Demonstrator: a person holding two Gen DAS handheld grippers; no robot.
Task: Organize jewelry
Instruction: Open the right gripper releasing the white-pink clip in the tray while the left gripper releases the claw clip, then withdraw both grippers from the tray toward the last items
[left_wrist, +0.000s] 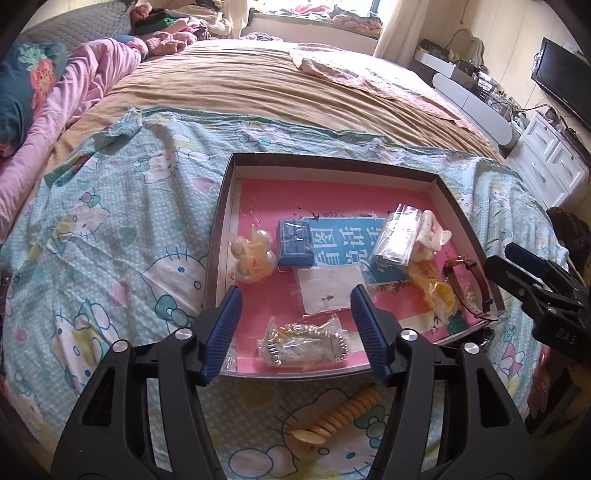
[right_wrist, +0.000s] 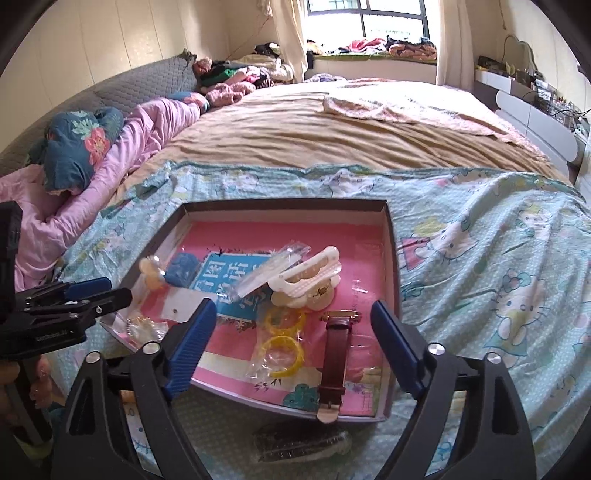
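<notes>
A shallow box (left_wrist: 334, 161) with a pink lining lies on the bed, also in the right wrist view (right_wrist: 392, 258). It holds a bagged silver bracelet (left_wrist: 306, 345), a small bagged earring card (left_wrist: 327, 290), a blue jewelry box (left_wrist: 294, 243), a cream trinket (left_wrist: 254, 255), clear bags, a white hair claw (right_wrist: 308, 282), bagged yellow bangles (right_wrist: 282, 338) and a brown-strap watch (right_wrist: 334, 354). My left gripper (left_wrist: 295, 295) is open and empty above the box's near edge. My right gripper (right_wrist: 293, 312) is open and empty above the watch and bangles. A beige beaded bracelet (left_wrist: 347, 415) lies on the sheet outside the box.
The box rests on a Hello Kitty sheet (left_wrist: 110, 229) over a tan bedspread (left_wrist: 258, 85). A clear bag with a dark item (right_wrist: 301, 445) lies on the sheet before the box. Pink bedding (right_wrist: 147, 125) lies at the left, white drawers (left_wrist: 550, 158) at the right.
</notes>
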